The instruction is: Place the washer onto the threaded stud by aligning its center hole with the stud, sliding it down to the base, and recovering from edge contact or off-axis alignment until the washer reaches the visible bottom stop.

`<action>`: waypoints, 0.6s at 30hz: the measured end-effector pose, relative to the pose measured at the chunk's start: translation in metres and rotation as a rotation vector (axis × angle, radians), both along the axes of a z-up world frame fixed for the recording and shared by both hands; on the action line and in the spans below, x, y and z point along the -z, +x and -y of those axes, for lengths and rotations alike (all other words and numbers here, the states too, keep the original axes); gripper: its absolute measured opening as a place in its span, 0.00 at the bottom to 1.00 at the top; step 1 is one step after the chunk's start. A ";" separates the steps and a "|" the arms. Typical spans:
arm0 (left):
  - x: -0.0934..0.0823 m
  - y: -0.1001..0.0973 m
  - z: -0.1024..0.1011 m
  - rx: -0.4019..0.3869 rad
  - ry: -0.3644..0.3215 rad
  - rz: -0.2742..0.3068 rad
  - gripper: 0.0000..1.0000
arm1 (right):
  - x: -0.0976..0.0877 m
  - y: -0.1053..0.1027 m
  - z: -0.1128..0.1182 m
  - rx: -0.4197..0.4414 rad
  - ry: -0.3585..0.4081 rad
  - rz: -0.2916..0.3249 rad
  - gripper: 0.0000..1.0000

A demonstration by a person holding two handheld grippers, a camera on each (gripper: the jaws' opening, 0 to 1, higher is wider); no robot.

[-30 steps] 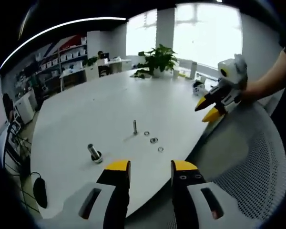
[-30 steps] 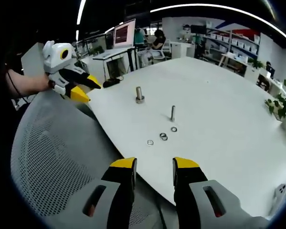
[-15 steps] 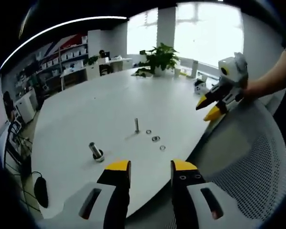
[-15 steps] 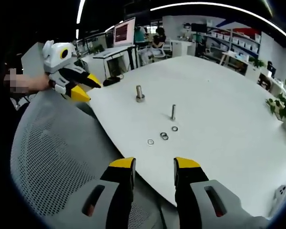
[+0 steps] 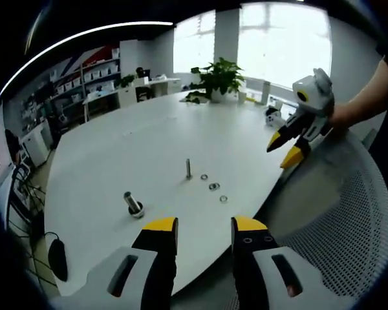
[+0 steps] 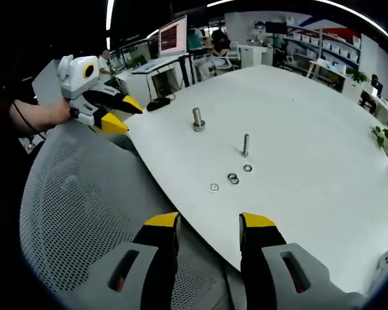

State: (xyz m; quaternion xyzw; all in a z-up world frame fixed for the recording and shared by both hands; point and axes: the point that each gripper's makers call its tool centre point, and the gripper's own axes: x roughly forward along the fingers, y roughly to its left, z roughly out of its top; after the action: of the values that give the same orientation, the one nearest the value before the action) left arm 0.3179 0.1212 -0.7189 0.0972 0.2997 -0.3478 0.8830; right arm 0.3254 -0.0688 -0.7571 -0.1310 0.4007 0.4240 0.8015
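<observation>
Washers [image 6: 233, 178] lie loose on the white table [image 5: 136, 142], none yet picked up, so the whole task is judged still ahead: grasp, align, slide down to the base. Nearest, over a mesh chair back [image 6: 71, 219], both tongs are parted with nothing between the jaws: the right gripper [image 6: 209, 225] in its own view, the left gripper [image 5: 200, 226] likewise, each also seen across the chair from the other. Just past the table's near edge sit the small flat metal rings, one apart, a pair touching or overlapping, one closest to the stud [image 6: 246, 144]. That thin stud stands upright and bare. Farther off stands a thicker bolt [image 6: 197, 118]. A plant [image 5: 216, 77] sits at the far edge.
</observation>
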 end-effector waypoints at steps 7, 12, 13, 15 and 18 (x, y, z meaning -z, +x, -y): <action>0.003 -0.003 0.000 0.008 0.021 0.002 0.31 | 0.009 0.001 -0.004 -0.007 -0.037 -0.051 0.39; 0.007 -0.002 -0.001 0.010 0.033 -0.014 0.31 | 0.013 0.016 -0.024 0.015 0.002 -0.074 0.37; 0.008 -0.002 -0.001 0.010 0.033 -0.016 0.31 | 0.016 0.019 -0.030 0.019 0.004 -0.082 0.36; 0.008 -0.003 0.000 0.011 0.030 -0.020 0.31 | 0.025 0.023 -0.039 0.015 -0.006 -0.094 0.34; 0.007 -0.003 -0.002 0.004 0.025 -0.019 0.30 | 0.034 0.026 -0.049 -0.005 -0.027 -0.094 0.34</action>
State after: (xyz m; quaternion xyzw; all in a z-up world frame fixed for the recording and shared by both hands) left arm 0.3149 0.1233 -0.7264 0.1055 0.3125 -0.3465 0.8782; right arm 0.3513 -0.0193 -0.7912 -0.1227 0.4431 0.4264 0.7790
